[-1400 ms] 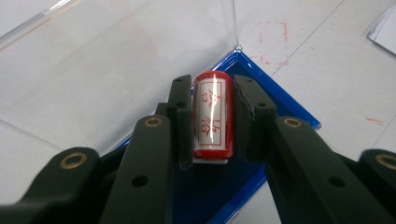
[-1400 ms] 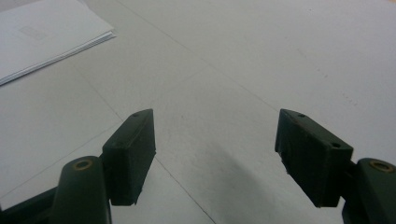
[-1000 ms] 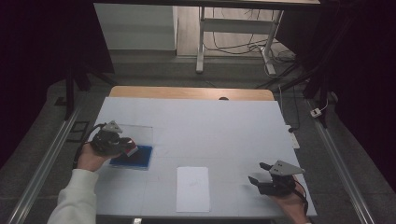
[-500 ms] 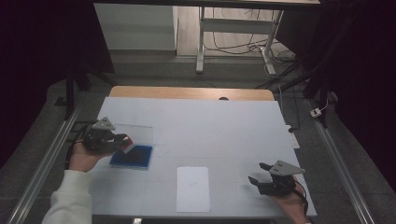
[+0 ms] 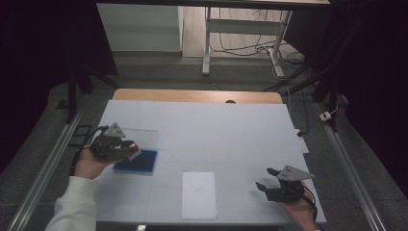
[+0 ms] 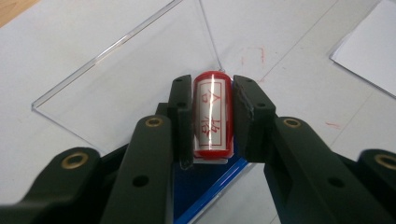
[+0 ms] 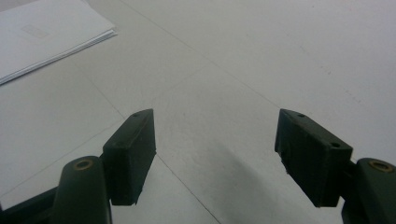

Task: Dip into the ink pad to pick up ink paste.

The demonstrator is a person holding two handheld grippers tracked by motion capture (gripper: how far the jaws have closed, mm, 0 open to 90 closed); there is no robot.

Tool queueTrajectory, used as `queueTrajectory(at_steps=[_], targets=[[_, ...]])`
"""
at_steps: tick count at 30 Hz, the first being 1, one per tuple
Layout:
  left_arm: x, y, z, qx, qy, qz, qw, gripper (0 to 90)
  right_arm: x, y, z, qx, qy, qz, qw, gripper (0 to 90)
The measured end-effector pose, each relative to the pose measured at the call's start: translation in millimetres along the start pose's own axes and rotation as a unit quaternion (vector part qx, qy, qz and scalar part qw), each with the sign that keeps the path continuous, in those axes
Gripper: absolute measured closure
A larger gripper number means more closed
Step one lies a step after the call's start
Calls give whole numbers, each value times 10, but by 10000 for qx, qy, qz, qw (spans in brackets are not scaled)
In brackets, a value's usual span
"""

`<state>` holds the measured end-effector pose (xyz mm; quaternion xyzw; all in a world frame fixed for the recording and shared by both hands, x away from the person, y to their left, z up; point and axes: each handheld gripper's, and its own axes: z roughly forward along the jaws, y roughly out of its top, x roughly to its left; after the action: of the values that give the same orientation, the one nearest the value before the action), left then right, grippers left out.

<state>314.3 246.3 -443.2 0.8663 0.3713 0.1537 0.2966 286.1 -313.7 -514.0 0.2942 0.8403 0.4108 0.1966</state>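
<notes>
My left gripper (image 6: 212,114) is shut on a red cylindrical stamp (image 6: 212,112) with a white label bearing red characters. In the high view the left gripper (image 5: 130,148) hovers at the table's left, over the edge of a blue ink pad (image 5: 139,162). A clear plastic lid (image 5: 139,137) lies flat just behind the pad; it also appears under the jaws as the clear lid (image 6: 116,74). A stack of white paper (image 5: 198,194) lies near the front middle. My right gripper (image 5: 264,179) rests at the front right, open and holding nothing, as the right gripper (image 7: 215,149) view confirms.
The white table top (image 5: 216,130) has a wooden strip (image 5: 192,95) at its far edge. Metal rails run along both sides on the floor. Cables and a desk frame (image 5: 240,29) stand beyond the table. Faint red marks (image 6: 254,53) show on the table beside the lid.
The left hand has drawn back to the left and lifted slightly from the blue pad, still holding the stamp. The right gripper has stayed put.
</notes>
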Motion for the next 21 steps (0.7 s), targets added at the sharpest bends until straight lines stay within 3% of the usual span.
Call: queueTrajectory(at_steps=[21], targets=[[-35, -33, 320, 578, 16, 69, 9983, 704, 3, -13, 13, 53, -23, -18, 10000, 286]])
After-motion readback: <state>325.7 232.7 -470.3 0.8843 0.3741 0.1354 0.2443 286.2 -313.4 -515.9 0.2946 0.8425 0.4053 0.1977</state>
